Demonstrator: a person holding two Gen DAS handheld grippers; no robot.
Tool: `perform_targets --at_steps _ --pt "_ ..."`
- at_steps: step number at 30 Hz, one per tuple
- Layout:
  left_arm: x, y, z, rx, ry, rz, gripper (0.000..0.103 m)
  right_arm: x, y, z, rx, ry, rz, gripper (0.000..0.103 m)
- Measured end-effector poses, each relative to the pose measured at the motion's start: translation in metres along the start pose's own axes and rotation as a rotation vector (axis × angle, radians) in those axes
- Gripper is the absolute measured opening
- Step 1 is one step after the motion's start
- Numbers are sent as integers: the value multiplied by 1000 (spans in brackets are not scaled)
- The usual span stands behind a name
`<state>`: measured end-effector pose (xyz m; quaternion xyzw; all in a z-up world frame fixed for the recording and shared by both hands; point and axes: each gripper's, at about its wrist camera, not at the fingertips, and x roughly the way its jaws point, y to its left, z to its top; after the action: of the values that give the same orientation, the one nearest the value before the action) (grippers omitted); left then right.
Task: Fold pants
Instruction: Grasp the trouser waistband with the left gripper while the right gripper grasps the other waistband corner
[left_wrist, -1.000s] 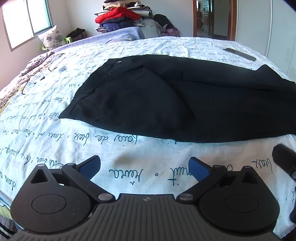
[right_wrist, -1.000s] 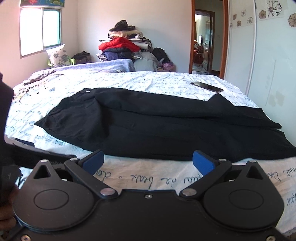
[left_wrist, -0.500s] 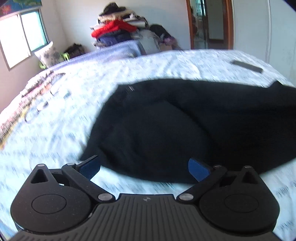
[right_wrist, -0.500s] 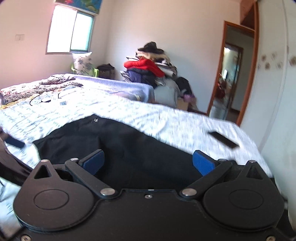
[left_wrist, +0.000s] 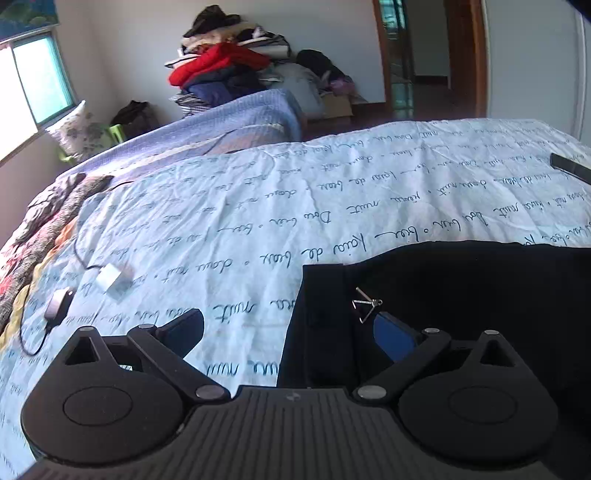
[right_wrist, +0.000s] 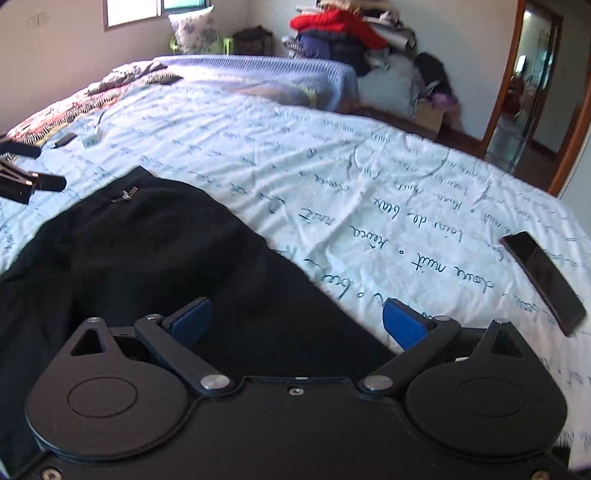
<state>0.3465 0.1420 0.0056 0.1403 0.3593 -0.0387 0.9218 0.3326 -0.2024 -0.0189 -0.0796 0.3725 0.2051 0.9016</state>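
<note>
Black pants (left_wrist: 461, 295) (right_wrist: 140, 258) lie flat on the bed's white sheet (left_wrist: 295, 206) printed with blue script. Their waistband corner with a small metal clasp (left_wrist: 365, 304) (right_wrist: 125, 195) sits just ahead of my left gripper (left_wrist: 291, 336), which is open and straddles that corner. One left fingertip hovers over the sheet, the other over the black cloth. My right gripper (right_wrist: 297, 321) is open low over the far edge of the pants, further along the legs. The left gripper's fingers (right_wrist: 44, 182) show at the left edge of the right wrist view.
A dark phone (right_wrist: 543, 277) (left_wrist: 570, 168) lies on the sheet right of the pants. A white charger (left_wrist: 112, 278) with cable and a small dark device (left_wrist: 55, 304) lie left. Piled clothes (left_wrist: 221, 70), a pillow (left_wrist: 79, 129) and a doorway (right_wrist: 532, 85) stand beyond the bed.
Both grippers moved forward across the pants from the near bed edge. The left one now reaches the waistband corner; the right one now sits over the far edge. Both stayed open.
</note>
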Motion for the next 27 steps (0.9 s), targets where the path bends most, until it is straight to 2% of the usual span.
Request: perform_targets --at_steps 4,8,10,12,14,15,17,18,20,21,23,24,27 --pt "47 8 10 31 6 -116 98 31 -29 7 25 79 84 80" --pt "84 17 13 27 -12 -213 98 52 -37 9 3 127 165 72" --pt "102 18 15 21 12 -260 97 59 -37 11 -13 149 203 72" --pt "116 18 14 22 49 -333 96 60 -36 12 -44 165 232 65" --pt "128 18 8 15 77 -376 98 57 -33 13 -65 181 277 43" --pt "131 18 7 10 85 -379 99 54 -32 14 -76 191 292 37" --pt "132 21 6 -14 89 -396 97 49 -24 13 -134 196 289 19" --pt "132 22 6 -32 90 -401 94 47 -20 12 -164 194 279 16" --pt "128 24 6 -57 79 -401 75 42 -11 10 -194 182 233 10" --pt "125 25 6 -59 73 -396 57 41 -6 10 -206 173 202 9" --pt "117 22 8 -65 66 -354 46 37 3 9 -236 150 146 6" --pt "114 20 9 -58 64 -354 36 34 7 9 -252 137 120 6" --pt "96 8 11 -12 31 -306 27 26 17 11 -278 88 40 5"
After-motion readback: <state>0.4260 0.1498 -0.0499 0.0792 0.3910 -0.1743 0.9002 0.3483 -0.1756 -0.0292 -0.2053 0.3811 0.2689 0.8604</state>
